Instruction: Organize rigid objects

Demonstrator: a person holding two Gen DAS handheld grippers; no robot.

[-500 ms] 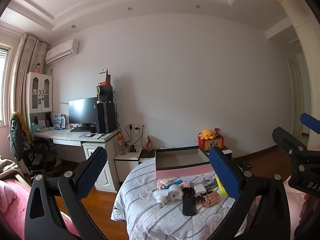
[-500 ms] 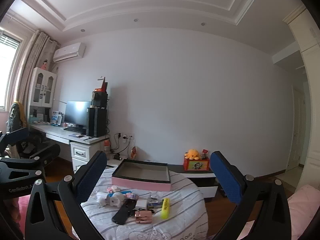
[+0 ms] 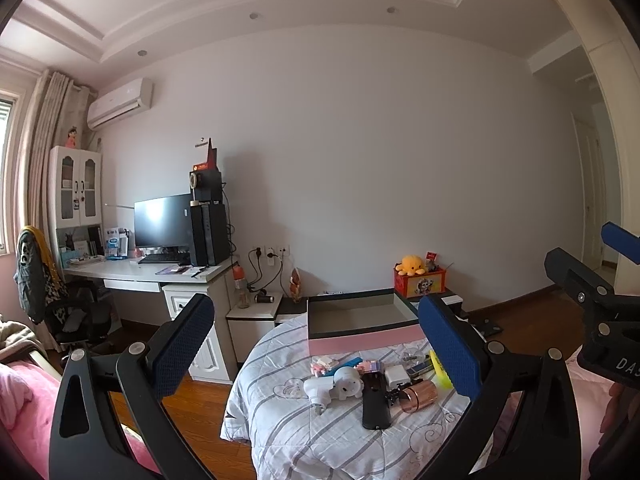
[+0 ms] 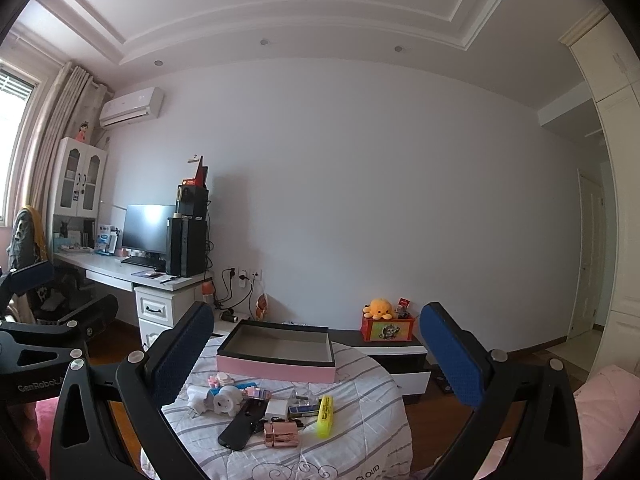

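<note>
**A:** Where are the things to tidy?

**B:** Heaped at the near middle of a round table (image 4: 360, 440) draped in a striped quilt. In the heap: white pig-shaped gadget (image 4: 226, 398), black remote (image 4: 240, 426), rose-gold cylinder (image 4: 282, 434), white charger block (image 4: 278, 408), small pink blocks (image 4: 222, 379) at the far left. Mostly touching or overlapping. Yellow highlighter (image 4: 325, 416) lying at the right edge of the heap.

**A:** And somewhere to put them?

**B:** Just beyond the heap, on the far side of the table: shallow pink box (image 4: 276, 372), lid off, dark inside, nothing in it. Probably set there as the bin, close enough to drop each piece in with a short reach. No sorting done yet, judging by the bare box.

**A:** And the grippers?

**B:** Left gripper (image 3: 315, 304) and right gripper (image 4: 316, 312) both released, jaws spread wide, blue pads bare, grasping nothing. Held side by side, each visible at the edge of the other's camera. Pointing level across the room toward the far wall, not down at the table. Well short of the heap, touching nothing.

**A:** Why level and wide?

**B:** Likely a ready stance before a first pick. Wide jaws suit any piece here, slim highlighter or bulky gadget. Next, probably: tip one gripper down and forward over a piece on the edge of the heap. Worth minding the overlaps, since the rigid pieces could slide on the quilt when nudged.
</note>
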